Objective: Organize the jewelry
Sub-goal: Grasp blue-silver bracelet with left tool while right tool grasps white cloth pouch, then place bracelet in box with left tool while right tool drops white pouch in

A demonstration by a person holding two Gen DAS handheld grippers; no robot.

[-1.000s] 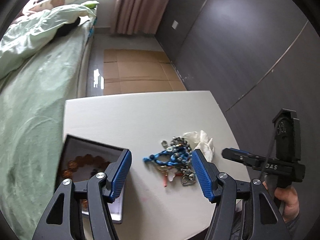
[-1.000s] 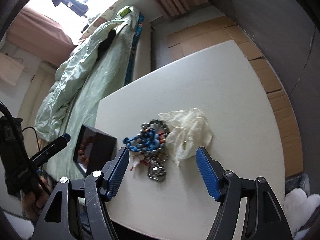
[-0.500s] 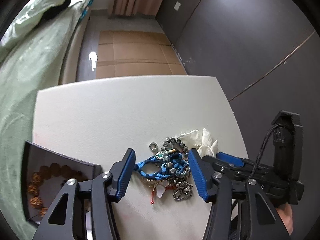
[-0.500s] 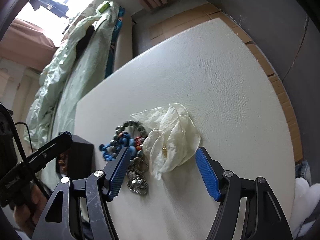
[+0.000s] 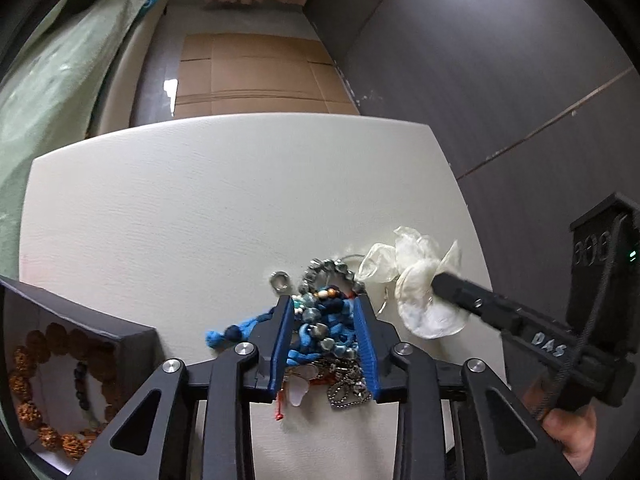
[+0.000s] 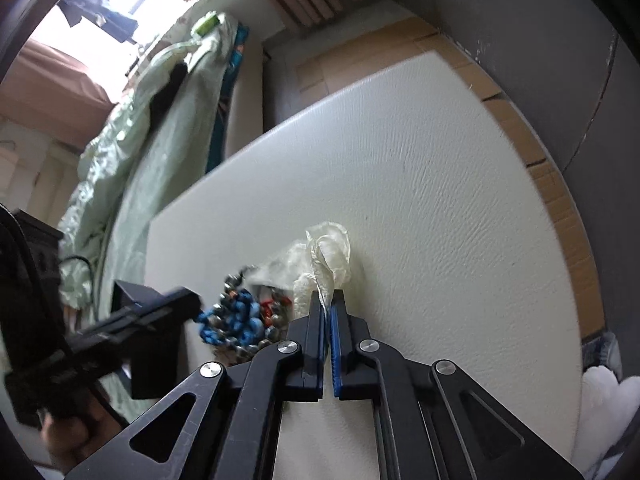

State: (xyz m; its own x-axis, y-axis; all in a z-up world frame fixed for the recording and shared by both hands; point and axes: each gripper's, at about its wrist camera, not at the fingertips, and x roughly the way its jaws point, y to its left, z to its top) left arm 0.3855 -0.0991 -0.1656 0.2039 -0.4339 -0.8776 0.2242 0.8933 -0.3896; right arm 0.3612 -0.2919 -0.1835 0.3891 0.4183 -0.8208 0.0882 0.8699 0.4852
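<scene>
On the desk (image 5: 180,208), at six o'clock, the left hand-held gripper (image 5: 325,336) pinches the blue beads (image 5: 320,326), likely to free them from the tangle; at three o'clock, the right hand-held gripper (image 6: 329,308), nearly closed, grips the white pouch (image 6: 326,252), seemingly anchoring it.

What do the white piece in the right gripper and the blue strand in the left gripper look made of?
White flower piece: thin translucent fabric, perhaps organza; light shows through its crinkled petals. Blue bracelet: matte braided cord with shiny grey, metal-looking beads.
</scene>
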